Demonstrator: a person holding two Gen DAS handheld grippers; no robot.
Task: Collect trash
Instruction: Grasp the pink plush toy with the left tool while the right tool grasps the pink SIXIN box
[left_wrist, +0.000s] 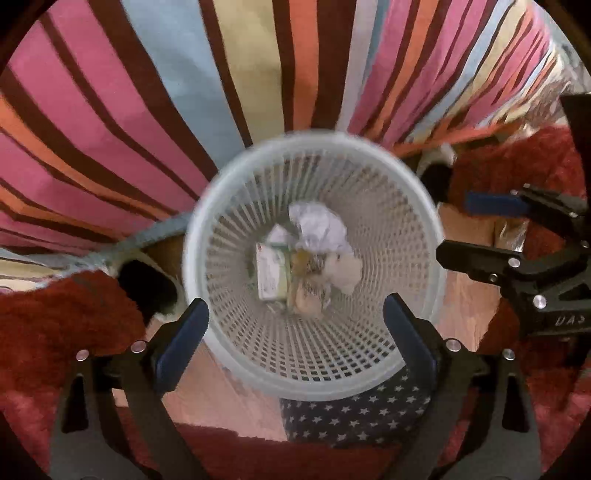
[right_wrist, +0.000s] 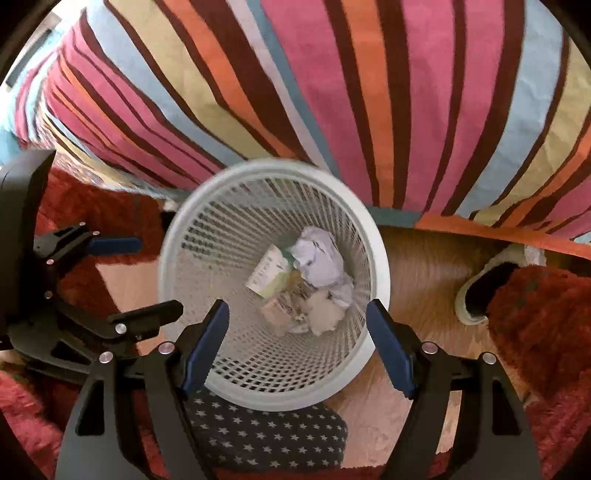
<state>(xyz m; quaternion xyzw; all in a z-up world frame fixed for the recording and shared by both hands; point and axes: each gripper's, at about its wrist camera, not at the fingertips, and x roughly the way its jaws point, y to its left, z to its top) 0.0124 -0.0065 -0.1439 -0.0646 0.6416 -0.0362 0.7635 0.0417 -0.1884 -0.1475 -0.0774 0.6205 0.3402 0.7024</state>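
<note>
A white mesh waste basket (left_wrist: 221, 206) stands on the wooden floor beside the bed; it also shows in the right wrist view (right_wrist: 177, 236). Inside lie a crumpled white paper (left_wrist: 321, 229) (right_wrist: 317, 258), a small carton (left_wrist: 271, 273) (right_wrist: 269, 273) and other scraps. My left gripper (left_wrist: 295, 328) is open and empty above the basket's near rim. My right gripper (right_wrist: 297, 332) is open and empty above the basket too. Each gripper shows in the other's view, the right one (left_wrist: 461, 229) and the left one (right_wrist: 155, 277), both open.
A bed with a striped cover (left_wrist: 147, 92) (right_wrist: 369, 92) fills the far side. Red shaggy rugs (left_wrist: 55, 325) (right_wrist: 535, 314) lie left and right. A dark star-patterned cloth (left_wrist: 351, 417) (right_wrist: 266, 435) sits below the basket. A slipper (right_wrist: 480, 288) lies on the floor.
</note>
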